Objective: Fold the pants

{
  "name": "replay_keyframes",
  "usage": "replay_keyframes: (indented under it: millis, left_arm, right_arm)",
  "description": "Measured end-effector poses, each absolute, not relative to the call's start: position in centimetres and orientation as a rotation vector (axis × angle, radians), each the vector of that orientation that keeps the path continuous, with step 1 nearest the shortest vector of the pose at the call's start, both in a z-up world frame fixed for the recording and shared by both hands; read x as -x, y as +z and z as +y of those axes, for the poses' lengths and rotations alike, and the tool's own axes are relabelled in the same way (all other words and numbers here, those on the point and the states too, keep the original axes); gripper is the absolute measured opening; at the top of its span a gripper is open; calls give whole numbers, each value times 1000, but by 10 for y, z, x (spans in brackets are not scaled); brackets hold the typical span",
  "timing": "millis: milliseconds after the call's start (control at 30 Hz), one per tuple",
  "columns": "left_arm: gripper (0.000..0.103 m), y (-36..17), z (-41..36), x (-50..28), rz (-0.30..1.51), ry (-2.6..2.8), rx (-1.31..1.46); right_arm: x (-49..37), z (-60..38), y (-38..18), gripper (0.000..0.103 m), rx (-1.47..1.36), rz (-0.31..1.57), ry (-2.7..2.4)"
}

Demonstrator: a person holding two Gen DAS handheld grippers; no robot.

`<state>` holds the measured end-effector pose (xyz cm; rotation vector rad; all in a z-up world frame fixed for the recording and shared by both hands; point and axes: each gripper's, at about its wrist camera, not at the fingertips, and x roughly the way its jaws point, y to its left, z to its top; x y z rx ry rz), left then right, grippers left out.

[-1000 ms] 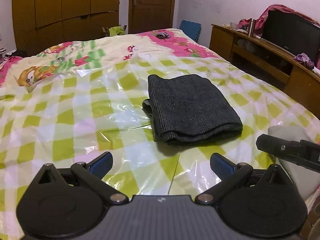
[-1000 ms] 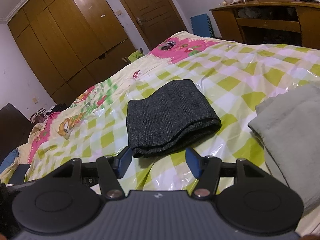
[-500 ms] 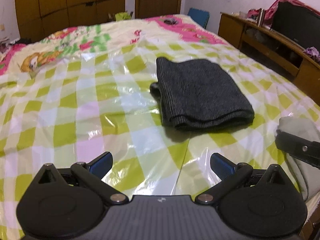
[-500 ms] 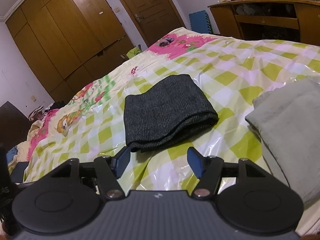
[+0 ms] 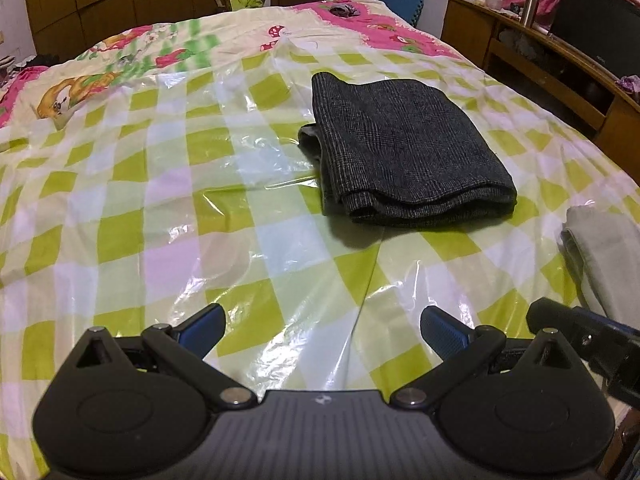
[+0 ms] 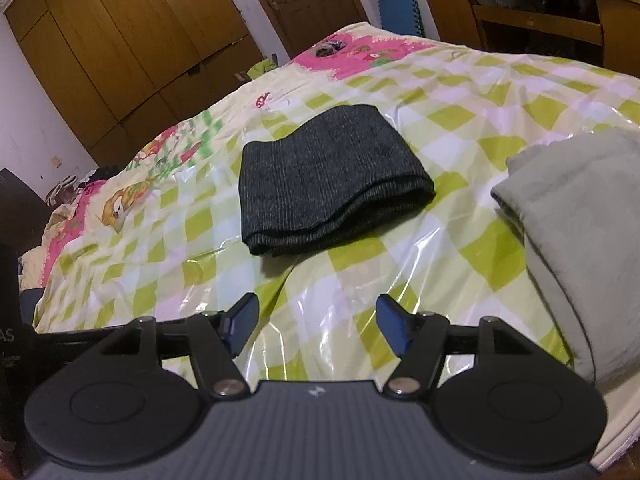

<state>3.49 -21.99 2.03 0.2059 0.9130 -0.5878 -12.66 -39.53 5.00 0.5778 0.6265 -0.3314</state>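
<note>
Pants [image 5: 404,148] coarse dark woven cloth; bed cover [image 5: 168,184] glossy plastic.

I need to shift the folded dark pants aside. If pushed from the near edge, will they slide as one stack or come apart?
The dark pants are soft cloth in loose layers, so they would probably bunch. The glossy plastic sheet looks slick, so some sliding seems likely.

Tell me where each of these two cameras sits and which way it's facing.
Left wrist: on the left gripper, angled down across the bed toward the folded dark pants; own open fingers show, plus the right gripper's tip.
Right wrist: on the right gripper, facing the wardrobe; its jaws are opening with nothing between them.
Shared: dark pants, checkered plastic sheet, grey cloth.
</note>
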Motion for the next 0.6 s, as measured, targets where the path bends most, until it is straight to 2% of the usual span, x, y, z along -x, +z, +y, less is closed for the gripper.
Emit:
replay_keyframes:
  millis: [600]
  left_arm:
    - [103, 15, -226, -31, 945, -611, -227]
  right_arm:
    - [130, -398, 46, 69, -593, 637, -334]
